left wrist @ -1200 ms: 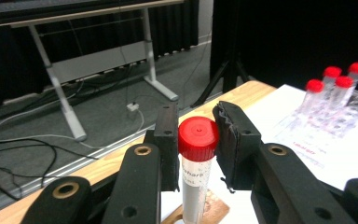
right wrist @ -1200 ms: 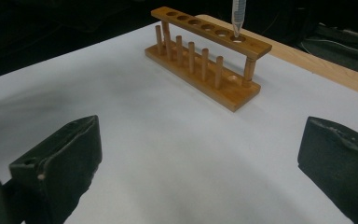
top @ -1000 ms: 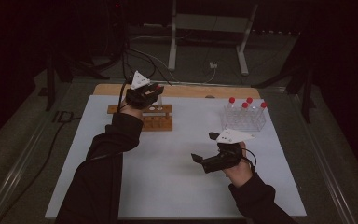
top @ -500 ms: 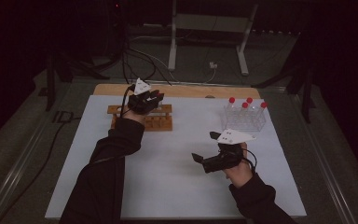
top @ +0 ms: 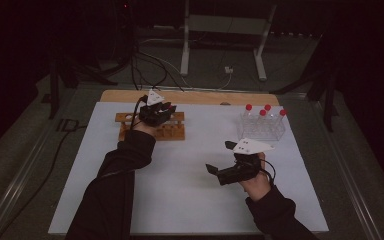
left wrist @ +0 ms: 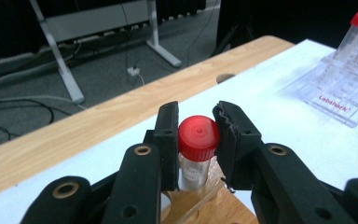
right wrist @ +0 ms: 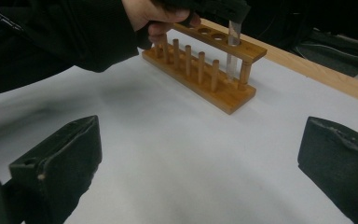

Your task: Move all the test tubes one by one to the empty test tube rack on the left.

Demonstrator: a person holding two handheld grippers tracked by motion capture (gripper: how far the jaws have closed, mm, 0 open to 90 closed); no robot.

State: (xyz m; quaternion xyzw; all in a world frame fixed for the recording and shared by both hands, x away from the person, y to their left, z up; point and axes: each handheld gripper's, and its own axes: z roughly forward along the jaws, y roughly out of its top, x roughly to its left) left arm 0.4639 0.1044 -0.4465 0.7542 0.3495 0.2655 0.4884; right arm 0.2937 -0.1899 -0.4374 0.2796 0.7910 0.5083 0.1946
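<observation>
White surface (top: pixel 190 190): left hand-held gripper (left wrist: pixel 196 122) clamps a red-capped tube (left wrist: pixel 197 144) partway into the wooden rack (right wrist: pixel 200 70); next, I judge, release. Right hand-held gripper (right wrist: pixel 200 154) gapes wide, empty.

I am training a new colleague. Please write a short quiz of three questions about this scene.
1. What do the left tongs grip?
2. True or false: the right tongs hold a tube.
3. Where is the gripped tube's lower end: A in the wooden rack, B in the clear rack, C flat on the table?

Key:
1. A red-capped tube.
2. False; they are open and empty.
3. A.
</observation>
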